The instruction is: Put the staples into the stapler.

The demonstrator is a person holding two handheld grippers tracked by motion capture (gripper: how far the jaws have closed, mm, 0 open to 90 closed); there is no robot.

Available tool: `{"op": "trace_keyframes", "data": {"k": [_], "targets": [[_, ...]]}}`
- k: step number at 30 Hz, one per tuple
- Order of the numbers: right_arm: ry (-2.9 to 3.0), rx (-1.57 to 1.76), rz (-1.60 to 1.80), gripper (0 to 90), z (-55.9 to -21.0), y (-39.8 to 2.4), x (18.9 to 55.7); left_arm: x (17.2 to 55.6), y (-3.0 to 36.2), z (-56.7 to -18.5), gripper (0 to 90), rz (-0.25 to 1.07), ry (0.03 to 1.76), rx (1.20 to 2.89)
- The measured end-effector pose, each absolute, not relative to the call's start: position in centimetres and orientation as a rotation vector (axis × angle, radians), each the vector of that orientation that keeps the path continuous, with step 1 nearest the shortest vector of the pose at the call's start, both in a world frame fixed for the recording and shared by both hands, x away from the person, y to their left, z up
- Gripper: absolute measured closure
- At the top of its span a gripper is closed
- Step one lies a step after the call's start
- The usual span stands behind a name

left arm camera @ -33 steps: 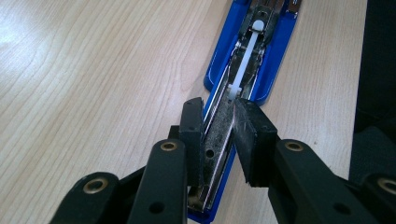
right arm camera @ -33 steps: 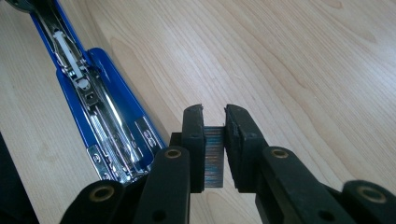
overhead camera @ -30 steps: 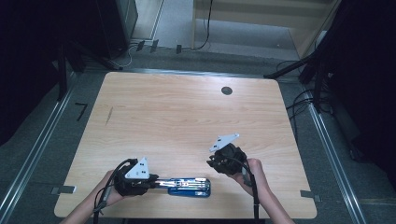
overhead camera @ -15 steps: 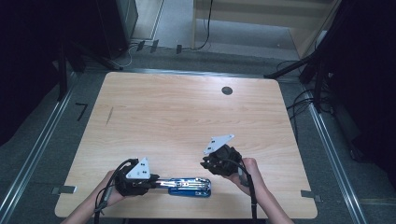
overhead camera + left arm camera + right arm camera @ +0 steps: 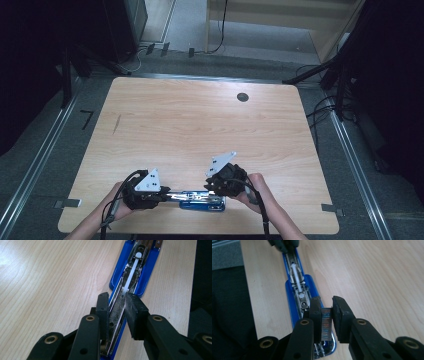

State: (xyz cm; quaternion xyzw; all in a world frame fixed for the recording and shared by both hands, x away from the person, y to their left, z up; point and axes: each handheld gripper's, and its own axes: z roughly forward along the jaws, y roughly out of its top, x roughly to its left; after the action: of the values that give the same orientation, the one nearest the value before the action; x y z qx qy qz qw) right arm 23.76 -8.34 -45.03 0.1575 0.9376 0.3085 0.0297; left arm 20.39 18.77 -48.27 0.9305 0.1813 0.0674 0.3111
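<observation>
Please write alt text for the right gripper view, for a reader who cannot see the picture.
The right gripper holds a strip of staples between its two black jaws, just above an opened blue stapler lying on a light wooden table. At the stapler's far end, the left gripper grips it.

We are finding no readable text, label, brand, number or sign anywhere in these views. The blue stapler (image 5: 202, 199) and the strip of staples (image 5: 326, 325) are showing no lettering we can make out, and the wooden table (image 5: 200, 125) is carrying no markings that we can read as words or figures.
</observation>
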Motion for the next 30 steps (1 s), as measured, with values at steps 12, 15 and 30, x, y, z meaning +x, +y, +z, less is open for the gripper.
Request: {"op": "trace_keyframes", "data": {"k": [12, 15, 30], "targets": [[2.963, 0.345, 0.904, 79.8, -46.1, -7.3, 22.9, 20.3, 18.8, -48.3, 74.0, 0.180, 0.483, 2.455], [2.970, 0.329, 0.894, 79.8, -46.2, -7.3, 22.9, 20.3, 18.8, -48.3, 74.0, 0.179, 0.483, 2.454], [2.963, 0.277, 0.879, 79.8, -46.4, -7.3, 22.7, 20.3, 18.8, -48.3, 74.0, 0.179, 0.483, 2.454]]}}
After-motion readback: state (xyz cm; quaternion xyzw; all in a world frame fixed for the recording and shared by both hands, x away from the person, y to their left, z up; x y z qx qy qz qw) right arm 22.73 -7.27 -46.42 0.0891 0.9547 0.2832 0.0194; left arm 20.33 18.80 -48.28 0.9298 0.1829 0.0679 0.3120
